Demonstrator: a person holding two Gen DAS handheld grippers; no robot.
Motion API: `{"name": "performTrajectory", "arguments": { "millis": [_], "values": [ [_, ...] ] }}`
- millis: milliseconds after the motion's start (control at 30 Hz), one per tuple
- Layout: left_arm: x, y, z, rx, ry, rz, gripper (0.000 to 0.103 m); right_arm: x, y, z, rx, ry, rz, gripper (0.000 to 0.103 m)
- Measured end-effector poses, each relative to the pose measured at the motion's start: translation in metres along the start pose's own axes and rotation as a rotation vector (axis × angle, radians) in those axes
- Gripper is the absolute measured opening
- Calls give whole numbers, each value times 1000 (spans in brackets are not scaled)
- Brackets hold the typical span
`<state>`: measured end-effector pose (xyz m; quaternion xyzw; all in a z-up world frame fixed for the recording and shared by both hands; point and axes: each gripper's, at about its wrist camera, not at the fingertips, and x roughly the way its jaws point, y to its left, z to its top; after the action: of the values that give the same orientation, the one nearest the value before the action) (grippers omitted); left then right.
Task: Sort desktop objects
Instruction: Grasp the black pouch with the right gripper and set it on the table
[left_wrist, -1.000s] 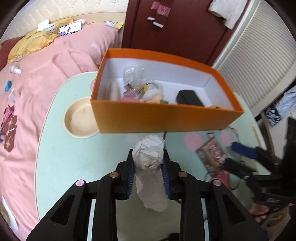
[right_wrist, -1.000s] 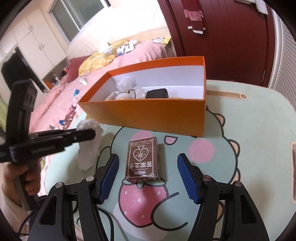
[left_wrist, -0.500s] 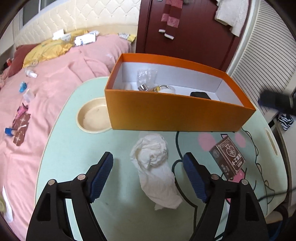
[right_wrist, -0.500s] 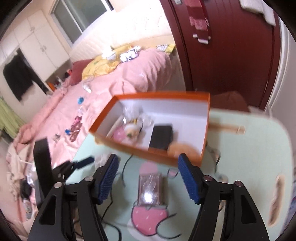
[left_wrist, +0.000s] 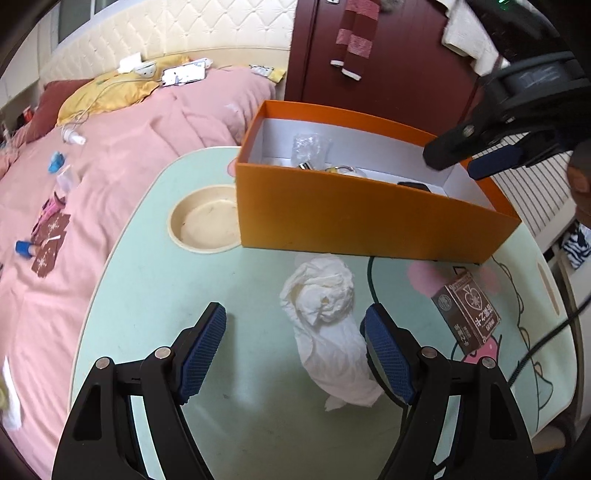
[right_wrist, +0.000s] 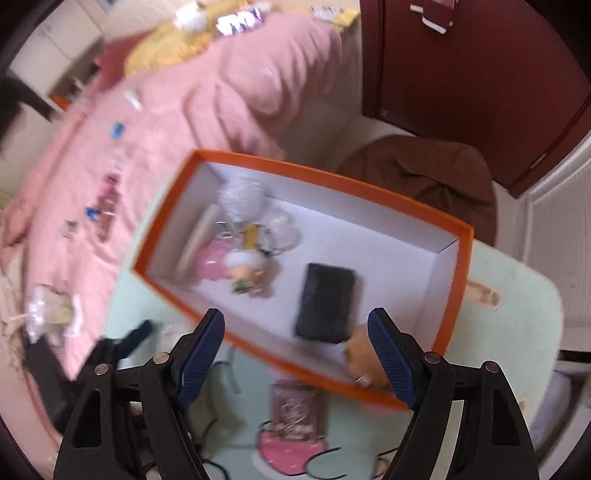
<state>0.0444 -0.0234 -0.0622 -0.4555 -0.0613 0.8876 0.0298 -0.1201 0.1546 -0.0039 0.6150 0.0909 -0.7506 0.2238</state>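
A crumpled white tissue lies on the mint-green table between the wide-apart fingers of my left gripper. It lies nearer the right pad and is not pinched. Behind it stands the orange box, holding a black case, a small doll and a clear bag. My right gripper hovers over the box pointing down. Its jaws are opening with nothing between them. A brown card pack lies on the table in front of the box.
A beige bowl sits left of the box. A black cable runs across the table beside the tissue. A pink bed with scattered small items borders the table's left side. A dark red wardrobe stands behind.
My left gripper let go of the tissue, which now lies on the table. My right gripper left the card pack on the table, rose, and swung over the box, tilting downward.
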Motion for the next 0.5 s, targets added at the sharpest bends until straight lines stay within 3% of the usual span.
{"name": "performTrajectory", "arguments": {
  "millis": [100,200,367,433,467,500],
  "values": [
    [0,2,1,-7,-1,0,78,13,-6,14,8,81,-41,80],
    [0,3,1,-17,1,-5,78,26,-15,23,30,172,-26,80],
    [1,6,2,-26,3,-14,78,43,-17,32,13,235,-52,79],
    [1,6,3,-30,3,-17,78,56,-18,33,24,273,-49,65],
    [0,7,3,-32,3,-18,78,63,-18,32,27,299,-46,42],
    [1,8,3,-33,3,-19,78,73,-17,30,13,344,-42,39]
  ]
}}
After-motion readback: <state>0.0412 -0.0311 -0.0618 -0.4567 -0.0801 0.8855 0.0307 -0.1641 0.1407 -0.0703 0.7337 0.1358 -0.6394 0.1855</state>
